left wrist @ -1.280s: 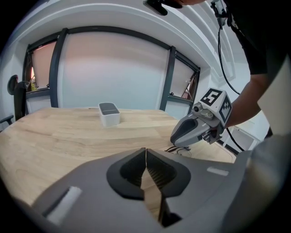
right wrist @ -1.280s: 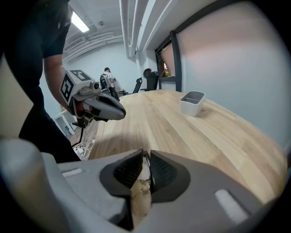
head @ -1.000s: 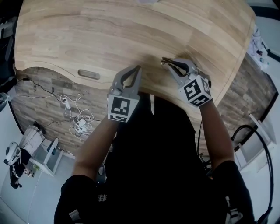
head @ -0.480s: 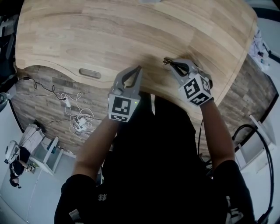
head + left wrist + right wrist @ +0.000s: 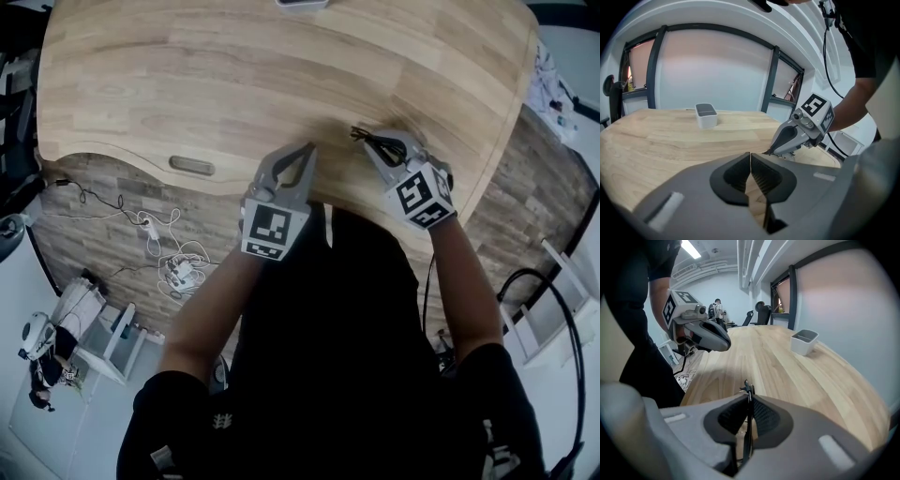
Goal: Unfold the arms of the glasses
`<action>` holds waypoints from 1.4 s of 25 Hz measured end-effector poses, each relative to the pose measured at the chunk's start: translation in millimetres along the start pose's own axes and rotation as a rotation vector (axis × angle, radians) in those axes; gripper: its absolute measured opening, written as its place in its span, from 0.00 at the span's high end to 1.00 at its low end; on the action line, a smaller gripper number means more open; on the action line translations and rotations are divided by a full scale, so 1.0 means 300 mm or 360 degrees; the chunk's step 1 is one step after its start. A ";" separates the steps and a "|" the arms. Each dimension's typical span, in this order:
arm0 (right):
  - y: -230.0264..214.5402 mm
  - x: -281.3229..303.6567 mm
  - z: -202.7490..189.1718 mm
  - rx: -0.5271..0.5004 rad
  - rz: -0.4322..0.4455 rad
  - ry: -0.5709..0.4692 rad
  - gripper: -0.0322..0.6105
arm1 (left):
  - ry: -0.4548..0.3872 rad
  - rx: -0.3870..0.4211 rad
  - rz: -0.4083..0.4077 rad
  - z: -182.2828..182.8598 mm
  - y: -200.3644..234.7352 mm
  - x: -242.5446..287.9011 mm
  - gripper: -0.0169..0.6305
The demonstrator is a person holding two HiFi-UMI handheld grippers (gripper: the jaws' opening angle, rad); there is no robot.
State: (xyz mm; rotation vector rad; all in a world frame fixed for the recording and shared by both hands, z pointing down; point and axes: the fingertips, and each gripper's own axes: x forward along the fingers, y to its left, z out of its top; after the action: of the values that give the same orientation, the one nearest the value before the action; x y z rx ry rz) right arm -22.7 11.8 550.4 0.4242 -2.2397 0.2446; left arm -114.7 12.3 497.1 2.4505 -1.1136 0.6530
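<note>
The glasses [image 5: 372, 141] are a thin dark folded frame, standing on edge between the jaws of my right gripper [image 5: 364, 137] just above the wooden table [image 5: 187, 75] near its front edge. The right jaws have just been closing and now press on the glasses [image 5: 748, 399], whose tip sticks out past the pads. My left gripper [image 5: 306, 150] is to the left of them, a short gap away, pointing over the table edge. Its jaws are shut with nothing between them [image 5: 750, 157]. From the left gripper view, the right gripper [image 5: 797, 136] is ahead to the right.
A small white tray [image 5: 706, 115] stands near the far edge of the table, also seen as the white tray [image 5: 804, 341]. The table's curved front edge runs just under both grippers. Cables and a power strip [image 5: 173, 267] lie on the floor to the left.
My left gripper has moved right, closer to the right gripper and the glasses. The right gripper has stayed in place with the glasses between its jaws.
</note>
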 end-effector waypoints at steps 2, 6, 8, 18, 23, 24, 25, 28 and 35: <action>-0.007 0.015 -0.024 0.0004 -0.0010 0.0033 0.91 | 0.0013 0.0014 -0.0012 -0.007 -0.009 -0.001 0.96; -0.011 0.032 -0.039 0.0042 -0.0002 0.0052 0.91 | 0.0046 0.0016 0.0001 -0.037 -0.007 -0.015 0.96; -0.006 0.031 -0.032 0.0020 -0.0003 0.0051 0.91 | 0.0052 0.0012 0.0008 -0.043 -0.004 -0.021 0.96; 0.010 0.024 -0.010 -0.0071 0.0005 0.0051 0.92 | 0.0030 -0.0003 0.0022 -0.041 -0.001 -0.035 0.96; 0.018 -0.031 0.030 -0.0066 -0.0041 -0.0032 0.92 | 0.0035 0.0000 0.0017 -0.036 -0.006 -0.044 0.96; 0.017 -0.046 0.040 -0.0060 -0.0056 -0.0061 0.92 | 0.0029 0.0003 0.0006 -0.026 -0.011 -0.039 0.96; 0.016 -0.060 0.048 -0.0050 -0.0071 -0.0092 0.92 | 0.0025 0.0010 -0.0011 -0.015 -0.020 -0.031 0.96; 0.017 -0.102 0.063 0.0009 -0.0106 -0.0198 0.92 | 0.0043 0.0050 -0.0076 0.012 -0.063 0.003 0.94; 0.020 -0.209 0.059 0.0057 -0.0200 -0.0320 0.92 | 0.0046 0.0067 -0.0251 0.088 -0.190 0.081 0.87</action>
State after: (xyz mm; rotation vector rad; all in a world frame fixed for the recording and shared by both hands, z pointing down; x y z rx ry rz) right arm 0.5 25.7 490.7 0.6308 -2.3961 0.1827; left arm -49.9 19.7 480.8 2.5244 -0.8928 0.6661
